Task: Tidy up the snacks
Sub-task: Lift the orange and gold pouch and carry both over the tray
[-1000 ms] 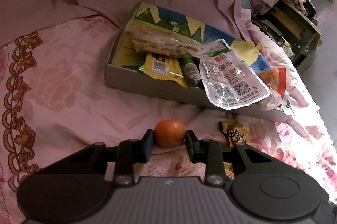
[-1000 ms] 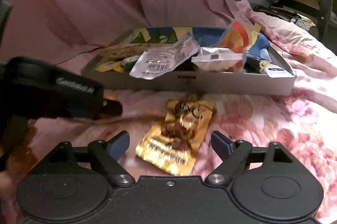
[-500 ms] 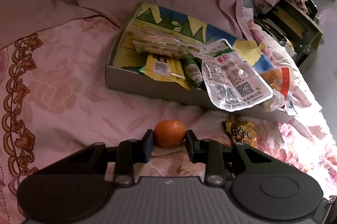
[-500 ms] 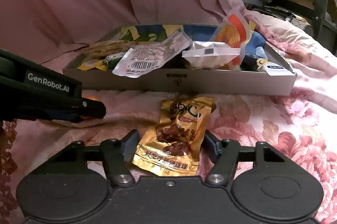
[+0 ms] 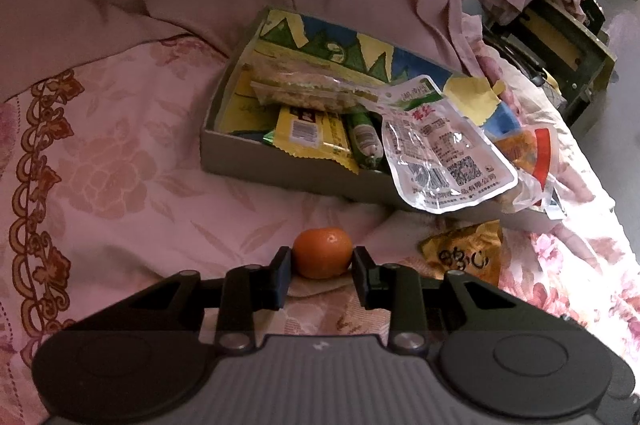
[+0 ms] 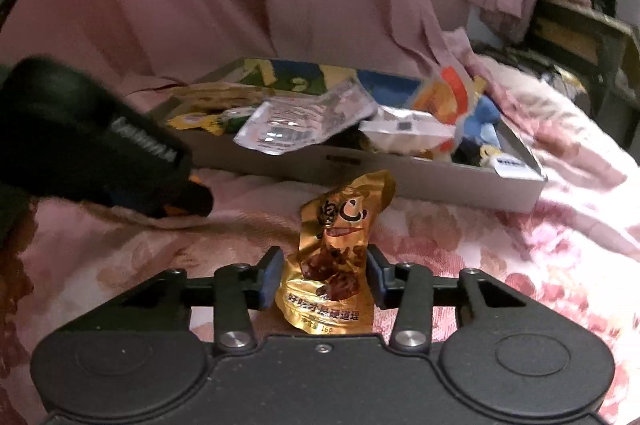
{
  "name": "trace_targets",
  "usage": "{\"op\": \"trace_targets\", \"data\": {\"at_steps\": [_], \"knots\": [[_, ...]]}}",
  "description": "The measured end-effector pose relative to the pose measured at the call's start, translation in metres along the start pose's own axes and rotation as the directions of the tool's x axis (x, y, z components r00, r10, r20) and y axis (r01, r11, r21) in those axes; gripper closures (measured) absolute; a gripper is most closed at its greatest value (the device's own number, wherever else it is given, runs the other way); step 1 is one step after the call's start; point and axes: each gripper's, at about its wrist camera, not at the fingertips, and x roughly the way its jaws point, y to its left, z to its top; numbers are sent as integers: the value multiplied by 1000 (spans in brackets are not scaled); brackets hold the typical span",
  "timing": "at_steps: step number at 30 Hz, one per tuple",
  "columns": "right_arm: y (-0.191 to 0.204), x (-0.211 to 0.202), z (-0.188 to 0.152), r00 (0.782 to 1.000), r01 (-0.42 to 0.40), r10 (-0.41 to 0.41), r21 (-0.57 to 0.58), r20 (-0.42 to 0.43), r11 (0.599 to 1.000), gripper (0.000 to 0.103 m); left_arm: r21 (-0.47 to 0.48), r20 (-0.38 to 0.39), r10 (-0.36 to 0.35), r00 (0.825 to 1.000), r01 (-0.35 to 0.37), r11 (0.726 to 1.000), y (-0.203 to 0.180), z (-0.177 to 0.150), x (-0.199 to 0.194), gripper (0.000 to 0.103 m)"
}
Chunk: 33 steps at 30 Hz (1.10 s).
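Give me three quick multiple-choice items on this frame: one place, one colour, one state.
1. Where does the tangerine sit?
A. in the box
B. between the left gripper's fingers, on the bedspread
C. on the floor

2. Colour of the packet at the right gripper?
A. gold
B. blue
C. white

3. State of that packet?
A. flat
B. crumpled upward between the fingers
C. inside the box

Key: 1 B, fingers flank it in front of the box. 2 A, gold foil. 3 B, the jaws have just been closing on it.

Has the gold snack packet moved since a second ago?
Yes. The gold snack packet lay flat short of the cardboard box; now it stands crumpled between the closing right gripper fingers.
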Motion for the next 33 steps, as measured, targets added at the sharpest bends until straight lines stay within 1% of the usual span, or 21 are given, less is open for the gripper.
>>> {"op": "trace_targets", "data": {"at_steps": [4, 9, 14, 19, 24, 29, 33], "knots": [[12, -4, -7, 999, 3, -1, -88, 33, 996, 58, -8, 3, 4, 1000, -4, 1000, 2, 1, -1, 68], [21, -10, -12, 998, 12, -1, -160, 69, 987, 58, -19, 14, 18, 1000, -18, 1000, 4, 3, -5, 68], [40, -12, -23, 993, 37, 0, -306, 120, 951, 58, -53, 29, 28, 999, -27, 998, 9, 7, -10, 67], [51, -15, -26, 984, 52, 21, -399, 176, 916, 58, -77, 57, 54, 997, -50, 996, 15, 11, -18, 67], [57, -19, -30, 976, 65, 39, -457, 214, 887, 58, -81, 90, 72, 993, -65, 995, 20, 18, -28, 67], [63, -27, -32, 959, 95, 54, -498, 277, 862, 58, -119, 140, 68, 988, -51, 992, 26, 26, -37, 67], [62, -34, -27, 941, 125, 56, -496, 333, 859, 58, -79, 182, 87, 980, -73, 994, 18, 35, -39, 67]]}}
